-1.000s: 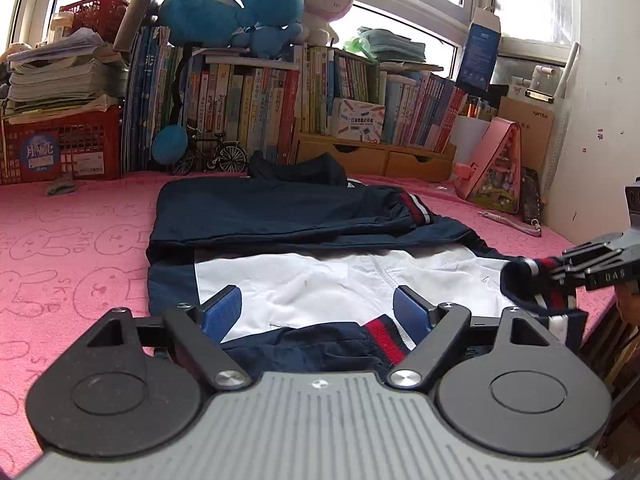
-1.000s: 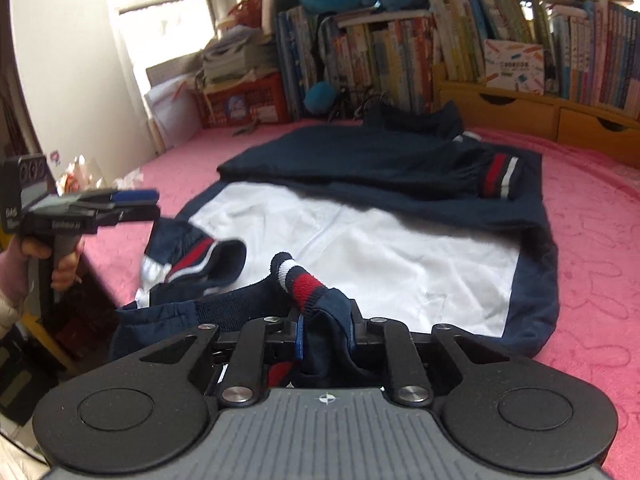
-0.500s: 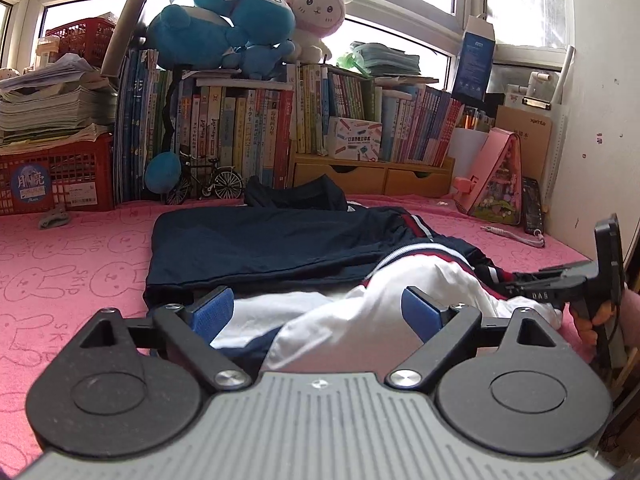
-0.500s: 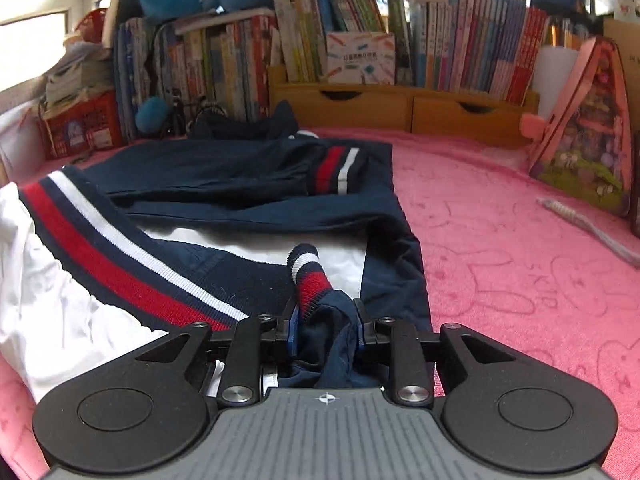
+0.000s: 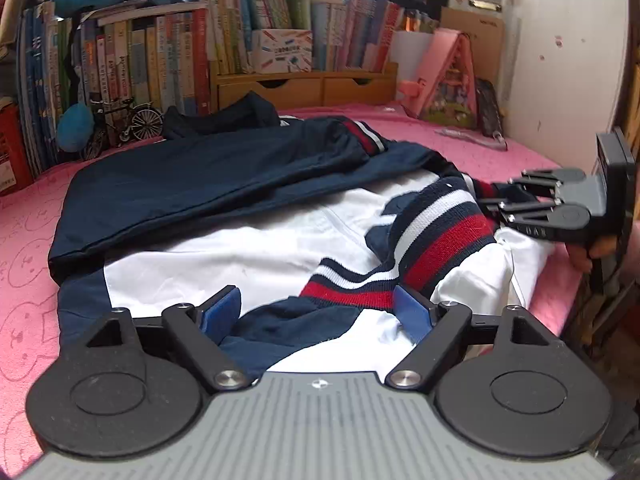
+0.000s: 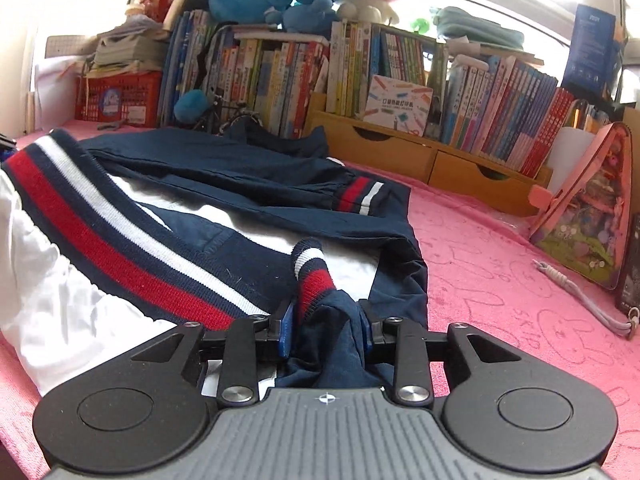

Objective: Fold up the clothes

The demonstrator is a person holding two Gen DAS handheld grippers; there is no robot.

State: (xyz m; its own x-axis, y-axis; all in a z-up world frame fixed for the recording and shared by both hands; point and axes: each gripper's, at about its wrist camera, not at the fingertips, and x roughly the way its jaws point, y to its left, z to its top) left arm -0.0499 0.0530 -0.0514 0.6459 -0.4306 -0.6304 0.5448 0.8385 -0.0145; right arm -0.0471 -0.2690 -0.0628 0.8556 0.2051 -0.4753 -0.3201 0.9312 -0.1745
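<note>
Jacket (image 5: 208,184) lies spread on pink bed (image 6: 500,264), white lining up. Right tongs (image 6: 326,330) stay clamped on the navy hem corner. Left tongs (image 5: 316,312) are apart, hem between the pads, contact unclear. Since 0.5 s ago, the striped hem (image 5: 436,236) sits folded further over the lining.

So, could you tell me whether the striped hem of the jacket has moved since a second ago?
Yes. In the left wrist view the striped hem has been carried from the bed's near edge up over the white lining, toward the bookshelf.

Navy-white jacket (image 5: 224,208), hem folded up
</note>
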